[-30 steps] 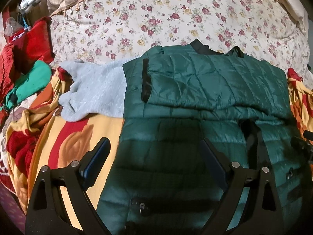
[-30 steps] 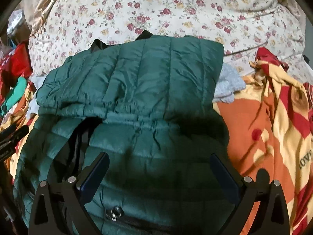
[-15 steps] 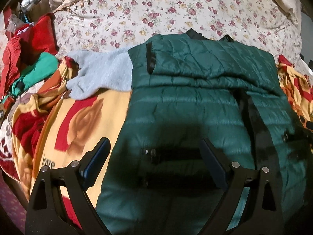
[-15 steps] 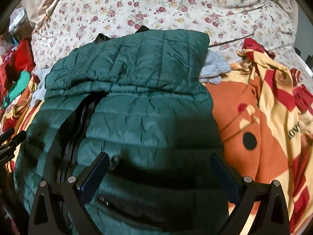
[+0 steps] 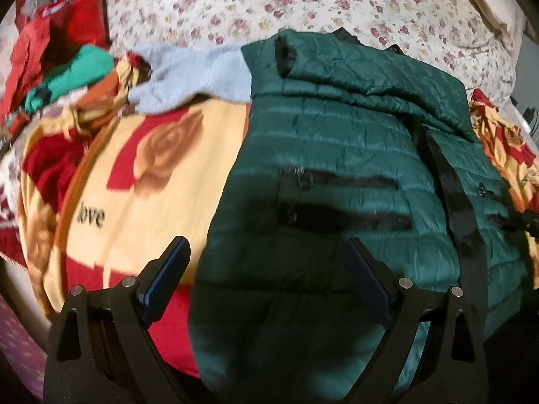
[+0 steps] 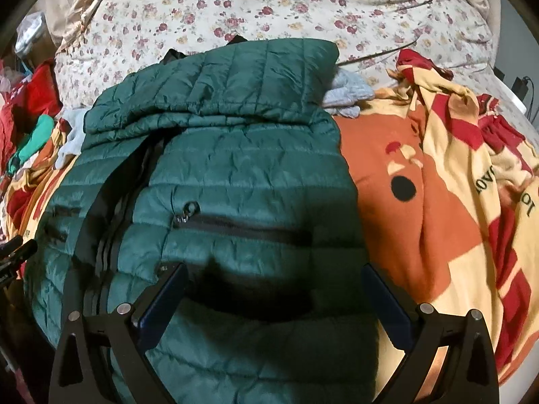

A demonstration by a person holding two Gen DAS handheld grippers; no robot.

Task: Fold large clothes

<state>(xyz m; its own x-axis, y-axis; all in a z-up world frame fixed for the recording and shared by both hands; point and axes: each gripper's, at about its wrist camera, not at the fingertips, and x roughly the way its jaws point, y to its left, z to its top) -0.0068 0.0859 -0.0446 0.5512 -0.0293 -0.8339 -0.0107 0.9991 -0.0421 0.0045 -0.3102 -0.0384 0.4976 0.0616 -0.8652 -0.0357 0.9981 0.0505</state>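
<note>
Hovering tongs: both pairs hang over the near end of a green jacket, fingers spread wide, nothing between them.
Left tongs (image 5: 266,269): fingers apart; the inner finger (image 5: 365,279) lies over the jacket's dark lower hem, the outer finger (image 5: 166,276) over the blanket just beside the jacket's left edge.
Right tongs (image 6: 273,298): fingers apart; both blue pads sit above the jacket's lower right panel, the outer one near its right edge.
Jacket (image 5: 330,155) (image 6: 242,168): quilted, dark green, lying front-up and lengthwise away from the cameras on the blanket; sleeves folded across the chest at the far end, forming a thick band.
Front zip (image 5: 454,185) (image 6: 111,202): a black strip running down the middle, between the two halves.
Pocket zips: two black slits on the left half (image 5: 343,198); one slit with a metal pull on the right half (image 6: 235,225).
Shadows: dark patches on the jacket just ahead of each pair of tongs.
Blanket (image 5: 141,181) (image 6: 438,202): yellow, red and orange, printed with roses and the word "love"; rumpled on the right side.
Grey garment (image 5: 198,74) (image 6: 347,92): pokes out from under the jacket's far end on both sides.
Bedsheet (image 5: 303,3) (image 6: 269,3): cream with small red flowers, beyond the jacket.
Side pile: red (image 5: 50,37) and bright green (image 5: 74,74) cloth heaped at far left, blurred.
</note>
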